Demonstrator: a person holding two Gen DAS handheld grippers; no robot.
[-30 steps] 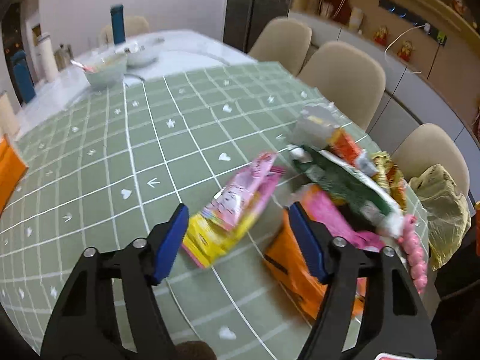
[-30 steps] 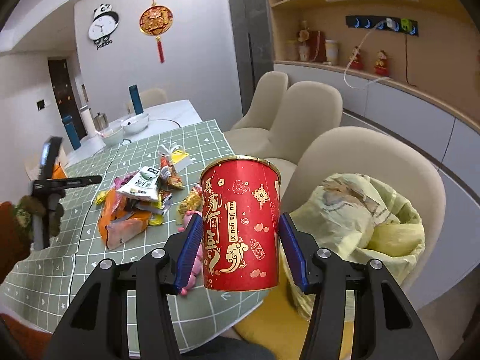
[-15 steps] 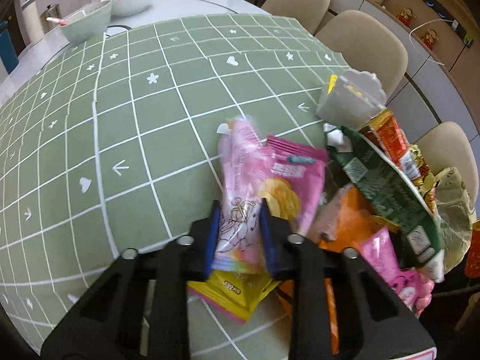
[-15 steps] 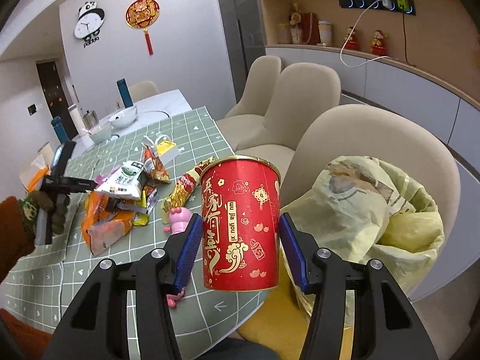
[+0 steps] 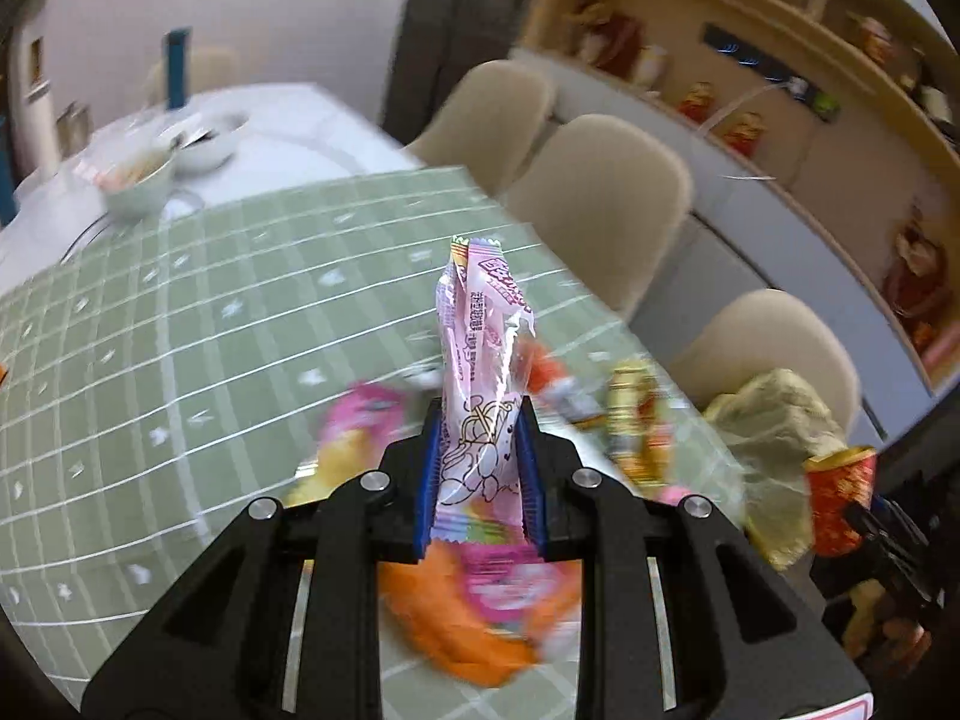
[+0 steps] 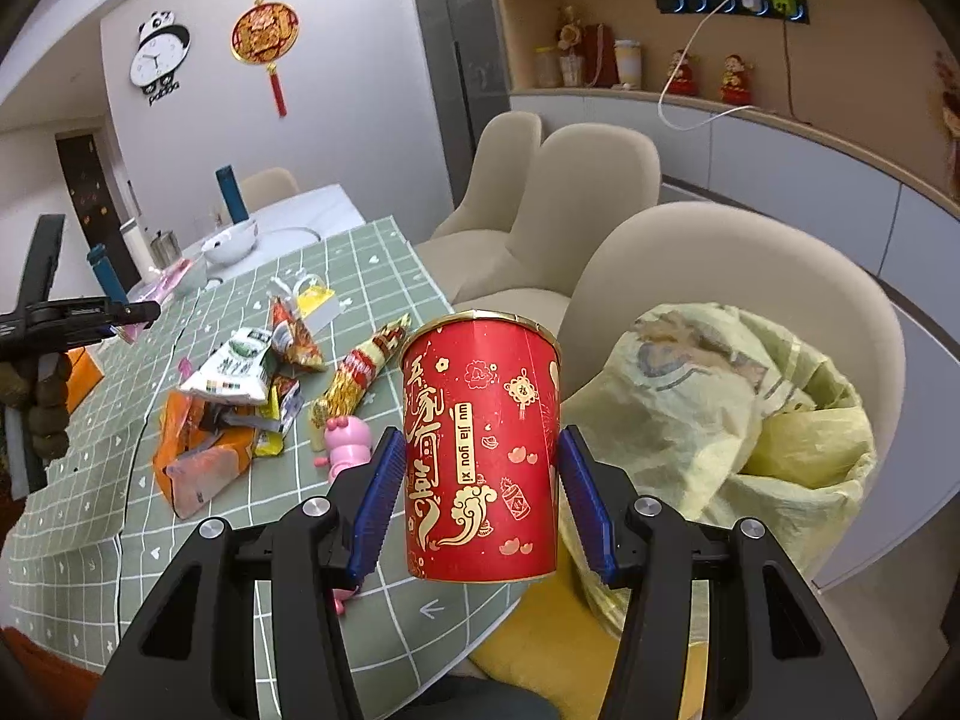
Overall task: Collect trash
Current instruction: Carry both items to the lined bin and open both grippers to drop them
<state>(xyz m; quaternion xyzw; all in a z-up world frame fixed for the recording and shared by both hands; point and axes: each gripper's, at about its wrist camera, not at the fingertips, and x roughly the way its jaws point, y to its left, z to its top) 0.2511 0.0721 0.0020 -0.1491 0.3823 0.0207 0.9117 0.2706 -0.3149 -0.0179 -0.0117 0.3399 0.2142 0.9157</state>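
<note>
My left gripper (image 5: 477, 474) is shut on a pink snack wrapper (image 5: 480, 360) and holds it upright above the green checked tablecloth (image 5: 210, 324). My right gripper (image 6: 480, 492) is shut on a red paper cup (image 6: 480, 450), held upright beside the table's edge, left of a yellow trash bag (image 6: 720, 396) that sits open on a chair. A pile of wrappers (image 6: 240, 396) lies on the table. The left gripper also shows in the right wrist view (image 6: 138, 315), raised at far left with the pink wrapper.
Beige chairs (image 6: 594, 180) line the table's right side. Bowls (image 5: 150, 174) and a blue bottle (image 6: 231, 195) stand on the white far end of the table. A pink toy (image 6: 345, 441) and a long gold-red packet (image 6: 360, 375) lie near the table's edge.
My left gripper closed on the pink wrapper and lifted it off the pile. My right gripper kept the red cup and stayed near the trash bag.
</note>
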